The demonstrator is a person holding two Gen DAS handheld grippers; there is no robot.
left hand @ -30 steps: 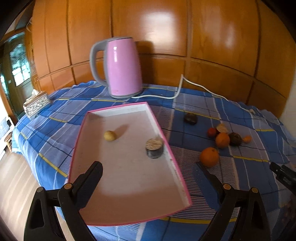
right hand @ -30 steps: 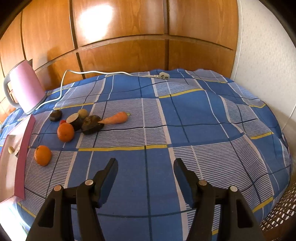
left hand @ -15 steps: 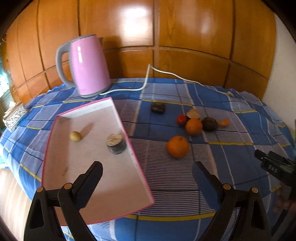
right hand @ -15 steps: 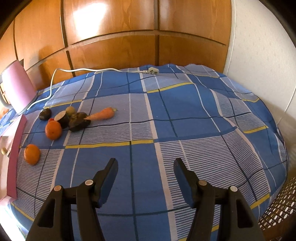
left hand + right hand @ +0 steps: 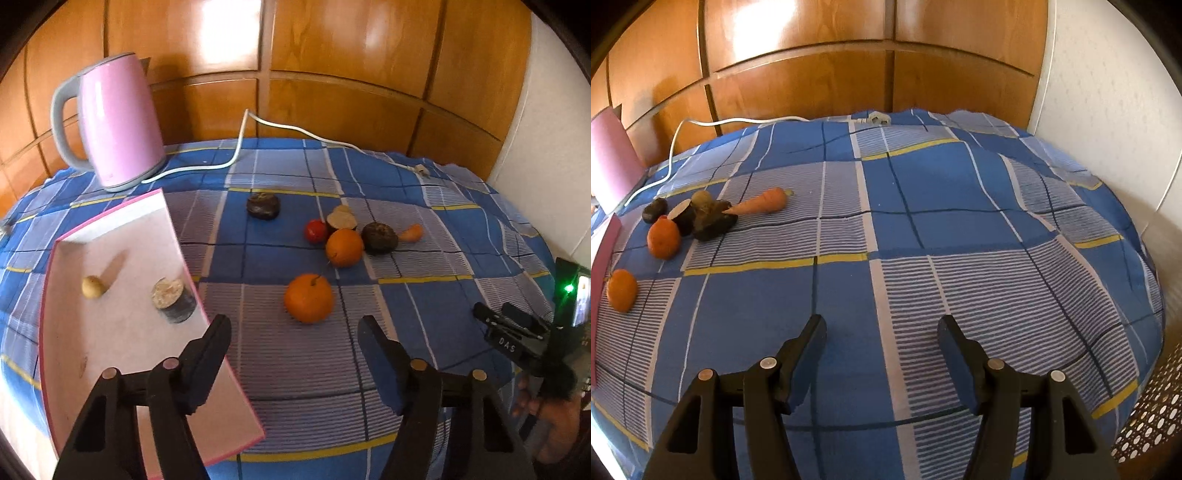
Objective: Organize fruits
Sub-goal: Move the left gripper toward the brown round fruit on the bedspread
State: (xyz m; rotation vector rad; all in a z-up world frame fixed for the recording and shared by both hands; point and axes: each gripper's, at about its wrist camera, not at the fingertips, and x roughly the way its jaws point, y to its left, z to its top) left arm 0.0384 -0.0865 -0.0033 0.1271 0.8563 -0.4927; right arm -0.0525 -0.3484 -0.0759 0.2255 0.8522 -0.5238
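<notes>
Cloth (image 5: pixel 280 254): blue plaid, striped panels, draped | Tray (image 5: pixel 122 332): shallow, pink-rimmed, pale floor; holds small round potato (image 5: pixel 92 287) and dark cut cylinder (image 5: pixel 173 301) | Nearest orange (image 5: pixel 308 298): round, dimpled, stemmed, on cloth just ahead of left gripper (image 5: pixel 294 341) | Left gripper: jaws just been closing, part-open, nothing between | Right gripper (image 5: pixel 882 339): part-open, empty, oranges far left.

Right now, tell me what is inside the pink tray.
The pink tray holds a small yellowish round piece and a dark cylinder with a pale cut top. The left gripper hides part of the tray's near floor.
</notes>
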